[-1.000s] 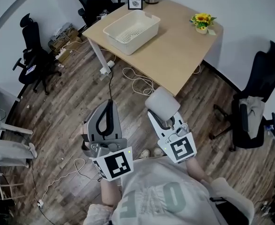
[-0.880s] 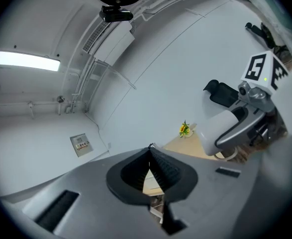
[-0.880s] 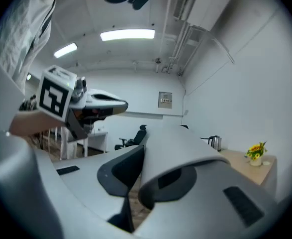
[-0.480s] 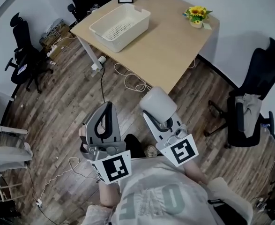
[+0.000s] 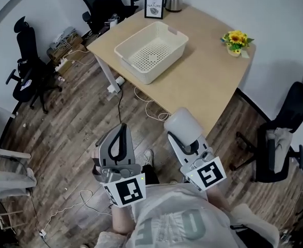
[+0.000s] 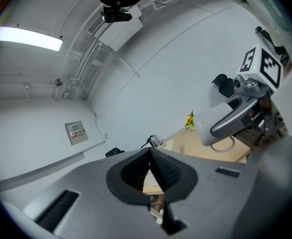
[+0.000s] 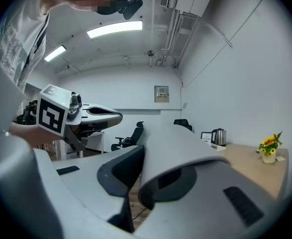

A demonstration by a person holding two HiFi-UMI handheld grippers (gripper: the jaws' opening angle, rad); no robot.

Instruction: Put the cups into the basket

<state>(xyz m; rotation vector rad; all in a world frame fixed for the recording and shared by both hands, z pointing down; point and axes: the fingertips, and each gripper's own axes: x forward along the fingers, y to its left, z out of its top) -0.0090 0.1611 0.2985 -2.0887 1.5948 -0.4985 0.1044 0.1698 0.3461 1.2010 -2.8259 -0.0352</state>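
Sitting on the table (image 5: 213,81), the basket (image 5: 178,49) is empty. Left gripper (image 5: 121,129), well short of the basket, jaws together on nothing. Right gripper (image 5: 186,138), equally short, pinches the cup (image 5: 182,123) by its wall; that thin hold may slip, dropping it before the basket.

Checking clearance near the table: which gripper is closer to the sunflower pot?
Right. The right gripper, holding a cup, is short of the table's near edge, toward the sunflower pot; the left gripper is further left, over the floor.
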